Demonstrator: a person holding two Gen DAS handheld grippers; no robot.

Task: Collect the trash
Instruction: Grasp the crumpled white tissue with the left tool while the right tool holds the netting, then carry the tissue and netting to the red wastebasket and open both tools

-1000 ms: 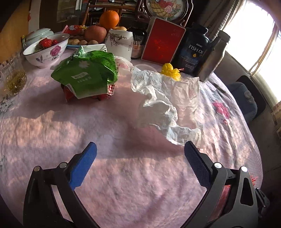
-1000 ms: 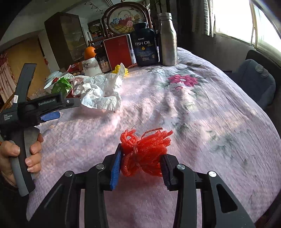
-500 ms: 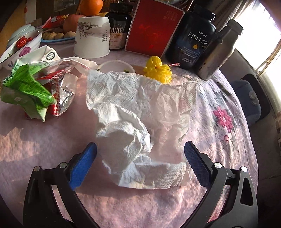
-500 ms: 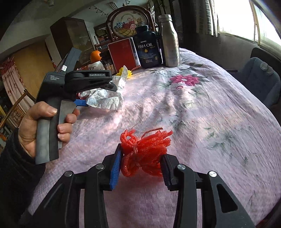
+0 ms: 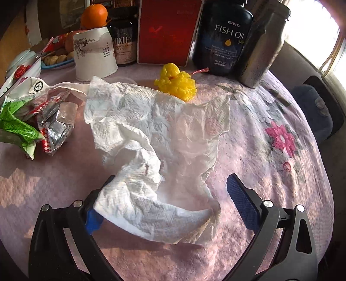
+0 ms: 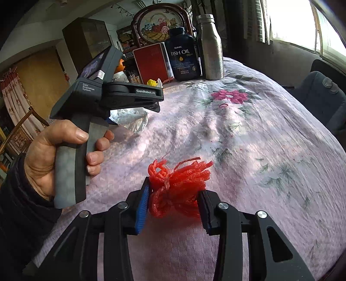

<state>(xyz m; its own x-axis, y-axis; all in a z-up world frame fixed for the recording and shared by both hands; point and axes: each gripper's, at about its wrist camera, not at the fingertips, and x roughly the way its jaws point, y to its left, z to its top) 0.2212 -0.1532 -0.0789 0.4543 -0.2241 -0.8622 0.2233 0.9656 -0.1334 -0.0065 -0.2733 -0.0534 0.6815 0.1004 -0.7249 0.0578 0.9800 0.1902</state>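
Note:
A crumpled white paper towel (image 5: 155,151) lies on the pink tablecloth (image 5: 270,194). My left gripper (image 5: 170,203) is open, its jaws on either side of the towel's near end; the towel covers the left finger. In the right wrist view the left gripper body (image 6: 112,95) is held in a hand above the towel (image 6: 129,118). My right gripper (image 6: 173,198) is shut on a red foam net (image 6: 177,186) just above the cloth. A yellow foam net (image 5: 176,83) lies behind the towel. A green wrapper (image 5: 17,127) and a foil wrapper (image 5: 56,125) lie at left.
Behind the trash stand a white cup (image 5: 94,54), a brown jar (image 5: 123,45), a red box (image 5: 166,30), a fish oil bottle (image 5: 222,36) and a steel bottle (image 5: 261,43). Bowls and fruit (image 5: 95,14) are at far left. A chair (image 6: 322,99) is right of the table.
My left gripper has moved forward and down until the paper towel's near end lies between its open jaws. My right gripper has stayed in place, holding the red net.

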